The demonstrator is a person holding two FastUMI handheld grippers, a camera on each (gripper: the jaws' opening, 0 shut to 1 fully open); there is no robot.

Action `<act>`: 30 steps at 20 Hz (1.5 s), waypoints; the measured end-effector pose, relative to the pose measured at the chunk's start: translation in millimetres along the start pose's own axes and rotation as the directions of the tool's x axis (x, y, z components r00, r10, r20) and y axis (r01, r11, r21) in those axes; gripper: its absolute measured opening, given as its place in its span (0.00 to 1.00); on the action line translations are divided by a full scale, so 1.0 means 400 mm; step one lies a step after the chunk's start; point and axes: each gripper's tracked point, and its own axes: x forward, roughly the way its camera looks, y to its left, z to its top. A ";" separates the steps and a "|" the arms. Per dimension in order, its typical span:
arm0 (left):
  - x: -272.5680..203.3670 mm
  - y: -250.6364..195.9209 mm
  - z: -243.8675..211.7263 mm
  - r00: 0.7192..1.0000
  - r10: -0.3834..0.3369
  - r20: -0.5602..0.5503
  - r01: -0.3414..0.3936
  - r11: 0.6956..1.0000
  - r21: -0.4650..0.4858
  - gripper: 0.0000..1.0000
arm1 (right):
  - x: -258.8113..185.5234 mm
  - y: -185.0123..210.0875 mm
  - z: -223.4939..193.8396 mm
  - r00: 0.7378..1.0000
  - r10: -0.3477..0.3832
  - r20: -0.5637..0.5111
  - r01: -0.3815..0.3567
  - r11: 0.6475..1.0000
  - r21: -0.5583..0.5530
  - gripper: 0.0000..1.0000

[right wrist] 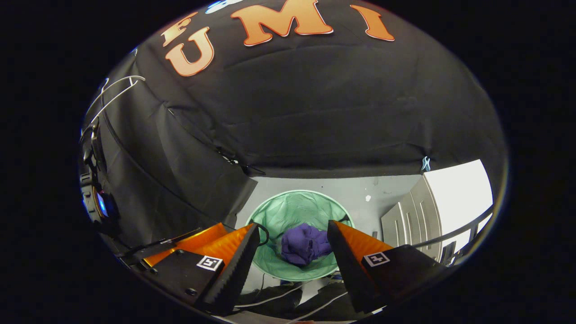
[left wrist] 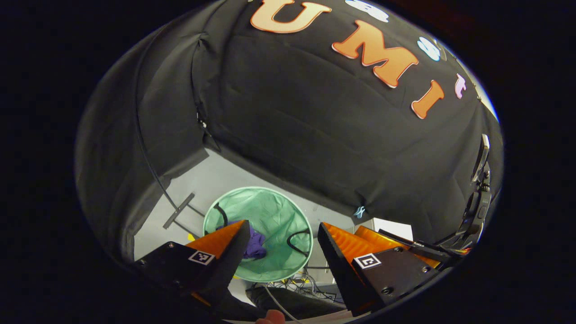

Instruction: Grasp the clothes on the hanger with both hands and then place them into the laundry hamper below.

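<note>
A round green mesh laundry hamper (left wrist: 270, 209) (right wrist: 292, 207) stands on the grey floor below, against the black booth wall. A crumpled purple garment (right wrist: 306, 243) lies inside it. In the left gripper view the purple garment (left wrist: 256, 245) is partly hidden behind one of my fingers. My left gripper (left wrist: 283, 225) hangs open above the hamper with nothing between its fingers. My right gripper (right wrist: 293, 225) is also open and empty, high over the hamper. A white wire hanger (right wrist: 114, 85) shows bare at the upper left of the right gripper view.
A white cabinet (right wrist: 418, 216) stands to the right of the hamper, and a white box (left wrist: 391, 225) sits by the wall. Loose cables (left wrist: 301, 283) lie on the floor at the hamper's near side. A fingertip of a hand (left wrist: 270, 317) shows at the bottom edge.
</note>
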 end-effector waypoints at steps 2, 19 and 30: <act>-0.028 0.004 0.038 0.998 -0.016 0.053 0.015 1.000 0.017 0.98 | -0.020 0.019 0.021 0.999 0.002 0.040 -0.002 1.000 -0.011 0.98; -0.365 -0.095 0.417 0.836 -0.295 0.463 0.153 0.935 0.320 0.96 | -0.514 0.134 0.309 0.757 -0.119 0.642 0.155 0.988 0.000 0.98; -0.658 -0.260 0.331 0.746 -0.265 0.611 0.094 0.950 0.297 0.95 | -0.922 -0.100 0.195 0.638 -0.080 0.766 0.190 0.980 -0.056 1.00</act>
